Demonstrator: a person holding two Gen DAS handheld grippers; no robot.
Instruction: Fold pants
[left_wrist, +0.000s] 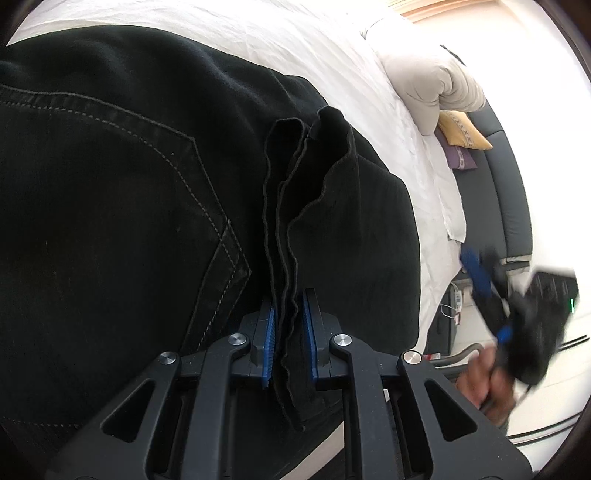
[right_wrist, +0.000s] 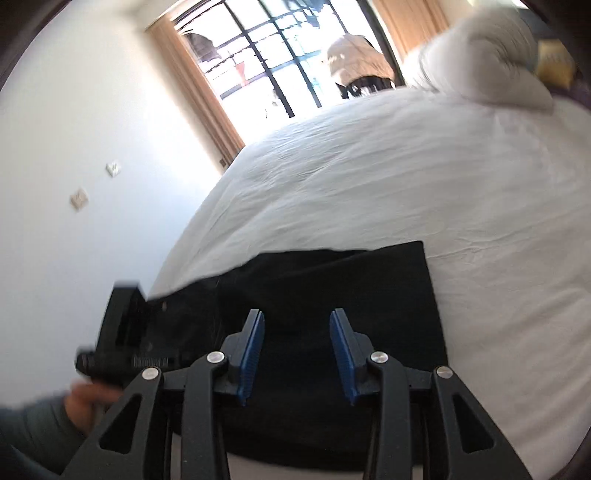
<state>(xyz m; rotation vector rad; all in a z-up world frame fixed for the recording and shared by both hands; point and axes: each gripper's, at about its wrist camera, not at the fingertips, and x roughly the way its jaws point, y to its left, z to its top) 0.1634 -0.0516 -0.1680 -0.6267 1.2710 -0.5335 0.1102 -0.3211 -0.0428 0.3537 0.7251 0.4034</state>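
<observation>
Black pants (left_wrist: 122, 192) lie folded on a white bed sheet (left_wrist: 280, 40), a stitched back pocket showing at the left. My left gripper (left_wrist: 289, 314) is shut on a bunched edge of several layers of the pants fabric, which stands up between its blue pads (left_wrist: 269, 332). In the right wrist view the pants (right_wrist: 332, 288) form a dark rectangle on the sheet (right_wrist: 424, 177). My right gripper (right_wrist: 297, 332) hovers above them, open, nothing between its fingers. It shows blurred at the right of the left wrist view, right gripper (left_wrist: 480, 273), held by a hand (left_wrist: 484, 380).
A grey rolled blanket (left_wrist: 424, 85) and yellow and purple cushions (left_wrist: 465, 131) lie at the bed's head by a dark headboard (left_wrist: 506, 177). A white wall (right_wrist: 74, 147) borders the bed; a window with curtains (right_wrist: 280, 55) is beyond. My left gripper (right_wrist: 122, 332) and a sleeve (right_wrist: 33, 432) appear lower left.
</observation>
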